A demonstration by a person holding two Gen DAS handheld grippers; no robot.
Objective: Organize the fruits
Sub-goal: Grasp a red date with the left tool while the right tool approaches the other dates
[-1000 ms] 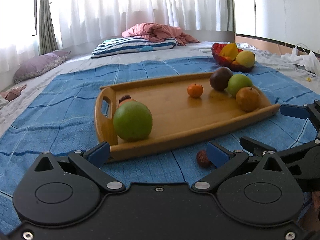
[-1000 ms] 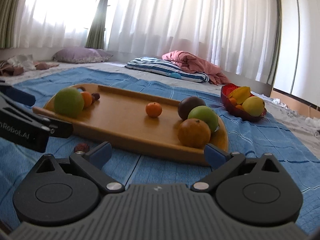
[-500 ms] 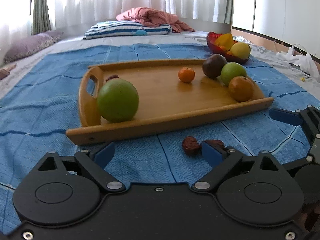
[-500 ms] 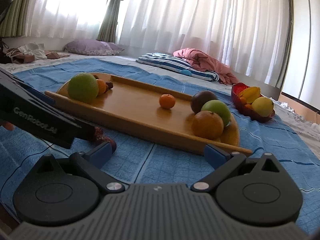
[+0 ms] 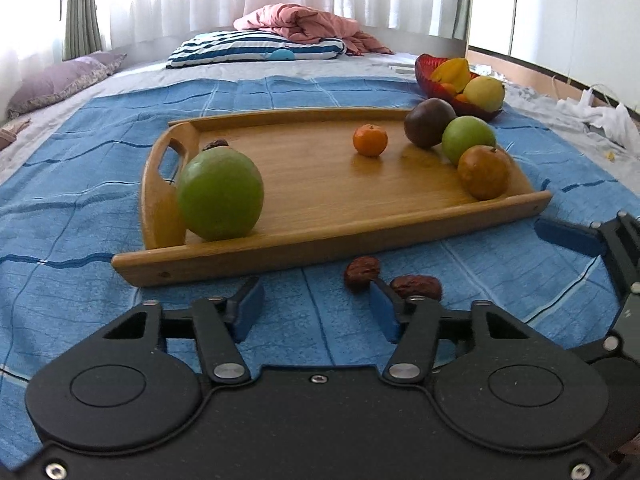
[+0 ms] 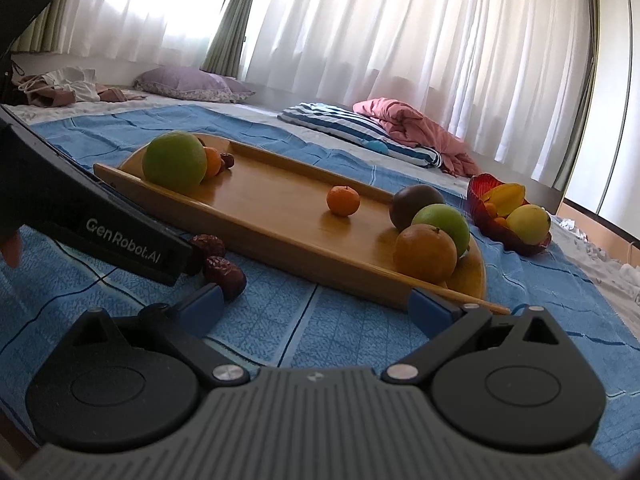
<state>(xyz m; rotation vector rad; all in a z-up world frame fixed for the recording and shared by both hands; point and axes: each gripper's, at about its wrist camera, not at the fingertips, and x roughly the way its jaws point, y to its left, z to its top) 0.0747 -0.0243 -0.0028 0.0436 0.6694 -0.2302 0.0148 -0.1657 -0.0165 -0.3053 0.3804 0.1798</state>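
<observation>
Two wrinkled red dates (image 5: 362, 274) (image 5: 416, 286) lie on the blue cloth in front of the wooden tray (image 5: 332, 236). My left gripper (image 5: 316, 310) hovers low over the cloth with its jaws closing. Only cloth shows between the pads, and the dates sit just beyond the right fingertip (image 5: 380, 300). In the right wrist view the left gripper's tip (image 6: 176, 260) is right beside the dates (image 6: 224, 272). My right gripper (image 6: 316, 312) stands open and empty near the tray's right end. The tray holds a big green fruit (image 5: 220, 194), a small orange (image 5: 370, 140) and several other fruits (image 5: 468, 138).
A red bowl (image 5: 432, 76) with yellow fruit stands behind the tray's far right corner. A striped pillow (image 5: 256, 46) and a pink blanket (image 5: 296, 20) lie further back. The right gripper's finger (image 5: 572, 236) reaches in from the right edge.
The left gripper's jaws have narrowed a good deal. It has tipped downward toward the cloth, so both dates now show by its right finger. The right gripper has rolled slightly.
</observation>
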